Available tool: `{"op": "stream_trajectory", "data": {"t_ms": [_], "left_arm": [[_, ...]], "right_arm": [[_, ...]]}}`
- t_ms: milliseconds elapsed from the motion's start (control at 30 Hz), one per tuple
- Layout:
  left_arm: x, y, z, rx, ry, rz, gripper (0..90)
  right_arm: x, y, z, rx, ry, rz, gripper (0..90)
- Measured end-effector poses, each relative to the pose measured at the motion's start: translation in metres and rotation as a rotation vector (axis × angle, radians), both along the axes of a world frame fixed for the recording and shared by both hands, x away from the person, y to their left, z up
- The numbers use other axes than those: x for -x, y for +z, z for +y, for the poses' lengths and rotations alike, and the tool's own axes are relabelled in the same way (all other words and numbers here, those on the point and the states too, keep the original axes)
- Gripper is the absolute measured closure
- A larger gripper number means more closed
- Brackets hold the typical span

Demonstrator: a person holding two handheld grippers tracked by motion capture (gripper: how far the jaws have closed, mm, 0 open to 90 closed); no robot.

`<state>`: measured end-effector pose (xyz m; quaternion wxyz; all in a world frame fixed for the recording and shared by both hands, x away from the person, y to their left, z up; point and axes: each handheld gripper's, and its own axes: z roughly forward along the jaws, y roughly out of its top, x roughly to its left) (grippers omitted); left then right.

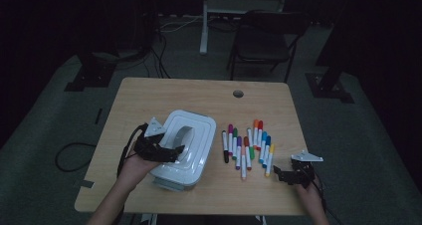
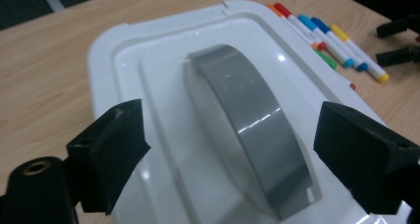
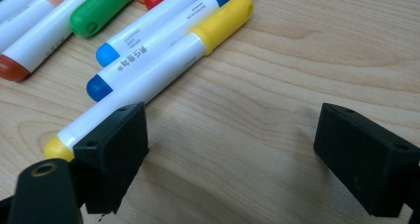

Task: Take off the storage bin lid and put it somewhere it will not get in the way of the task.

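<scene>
Black jaws of the left gripper (image 2: 228,154) stand apart, one on each side of the grey handle (image 2: 250,130) on one white box (image 1: 183,150) near the table's (image 1: 149,95) front edge. Right gripper (image 3: 233,154) gapes beside one yellow pen (image 3: 148,75).

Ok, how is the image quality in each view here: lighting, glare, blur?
High view: dim, the room beyond the table nearly black, the markers small and soft. Left gripper view: bright, with glare streaks on the grey handle of the white box. Right gripper view: sharp on the yellow marker, evenly lit.
</scene>
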<state>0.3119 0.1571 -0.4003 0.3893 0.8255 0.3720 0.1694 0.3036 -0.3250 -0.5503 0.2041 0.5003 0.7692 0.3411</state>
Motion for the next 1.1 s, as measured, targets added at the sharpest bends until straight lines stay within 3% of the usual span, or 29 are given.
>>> {"op": "stream_trajectory", "data": {"t_ms": [100,233,367,533,800,1100], "left_arm": [[-0.001,-0.004,-0.007,-0.026,-0.005,0.003,16.9],[-0.002,-0.008,-0.012,-0.051,0.009,0.004,26.3],[-0.002,-0.009,-0.012,-0.018,0.013,0.013,38.3],[0.001,-0.01,-0.016,-0.009,-0.008,0.029,53.1],[0.002,-0.011,-0.016,0.023,0.026,0.052,56.1],[0.003,-0.003,-0.01,0.104,0.034,0.068,65.3]], "right_arm": [[0.0,0.0,0.0,0.003,0.0,0.0,13.3],[0.0,0.0,0.001,0.011,-0.002,-0.001,13.3],[0.0,0.0,0.002,0.016,-0.001,-0.002,13.3],[0.0,0.0,0.002,0.017,0.0,-0.002,13.3],[0.0,0.0,0.002,0.017,0.001,-0.002,13.2],[0.0,0.0,0.001,0.015,0.0,-0.001,13.2]]}}
